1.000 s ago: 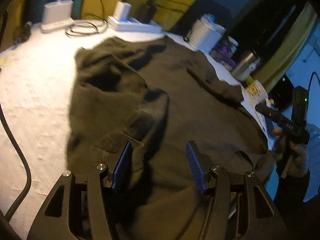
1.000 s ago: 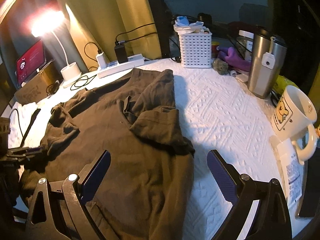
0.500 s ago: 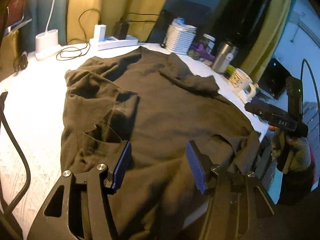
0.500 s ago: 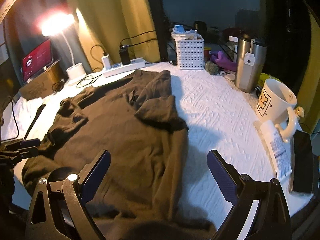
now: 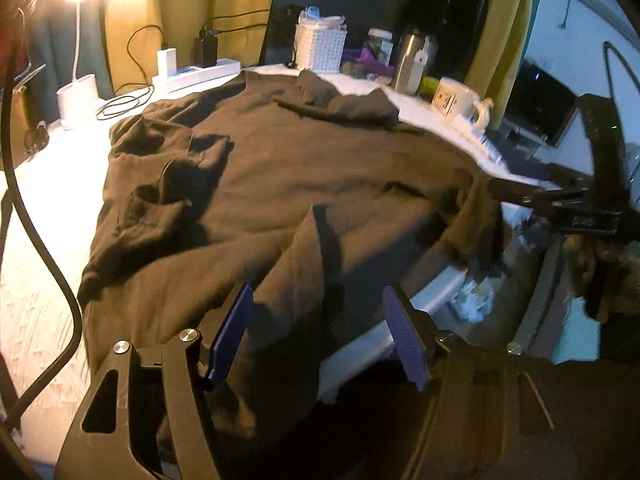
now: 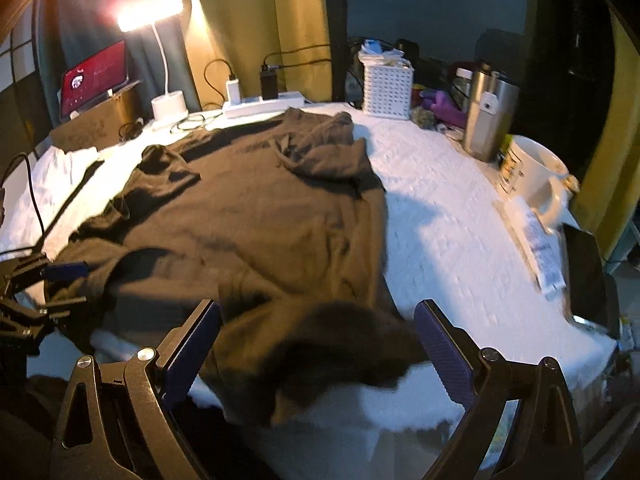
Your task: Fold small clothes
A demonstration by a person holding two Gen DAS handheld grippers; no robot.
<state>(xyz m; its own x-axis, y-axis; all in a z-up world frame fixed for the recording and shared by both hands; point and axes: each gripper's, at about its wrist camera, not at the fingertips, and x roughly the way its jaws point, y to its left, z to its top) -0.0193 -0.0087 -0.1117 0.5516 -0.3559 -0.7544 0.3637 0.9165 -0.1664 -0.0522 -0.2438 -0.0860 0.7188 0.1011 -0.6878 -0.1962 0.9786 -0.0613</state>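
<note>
Both grippers [image 5: 316, 330] [image 6: 316, 344] gape over shirt [image 6: 256, 216] hem draping table edge [image 6: 520, 336].

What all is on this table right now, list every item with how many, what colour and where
shirt: 1, dark brown, spread mid-table, hem over near edge
table cover: 1, white
lamp: 1, white, lit, far left
power strip: 1, white, far edge
basket: 1, white, far edge
tumbler: 1, steel, right
mug: 1, white, right
phone: 1, black, right edge
left gripper: open, at hem
right gripper: open, at hem
</note>
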